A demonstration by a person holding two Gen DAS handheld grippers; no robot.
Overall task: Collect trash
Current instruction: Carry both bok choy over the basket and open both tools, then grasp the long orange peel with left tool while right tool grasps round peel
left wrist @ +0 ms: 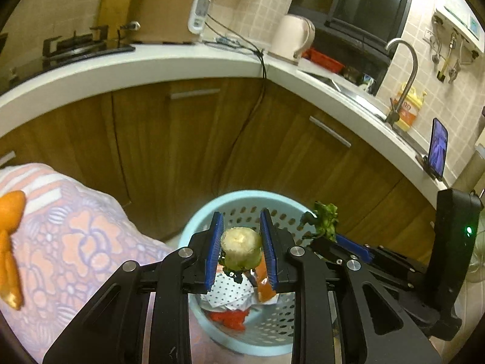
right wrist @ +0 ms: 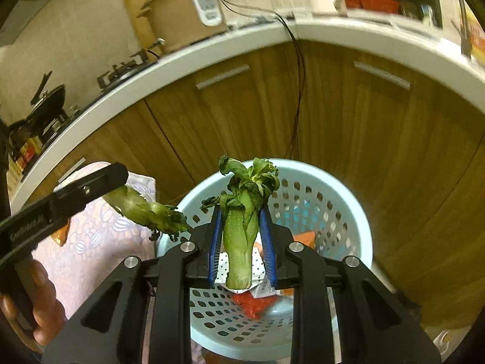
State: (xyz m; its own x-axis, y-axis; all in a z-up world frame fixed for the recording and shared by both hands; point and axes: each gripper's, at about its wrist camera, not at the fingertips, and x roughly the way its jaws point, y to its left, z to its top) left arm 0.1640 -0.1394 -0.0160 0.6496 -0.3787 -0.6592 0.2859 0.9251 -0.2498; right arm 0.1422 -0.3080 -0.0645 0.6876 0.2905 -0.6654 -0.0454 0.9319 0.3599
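Note:
My left gripper is shut on a green vegetable stalk, whose pale cut end faces the camera, above the light blue perforated basket. Beside it on the right, the right gripper shows with leaves sticking up. In the right wrist view, my right gripper is shut on a second leafy stalk, upright over the basket. The left gripper comes in from the left with its stalk near the rim. Red wrapper and dotted paper lie in the basket.
A table under a flowered cloth stands left of the basket, with orange peel on it. Wooden cabinets and a white counter curve behind. A black cable hangs down the cabinet front. A hand grips the left tool.

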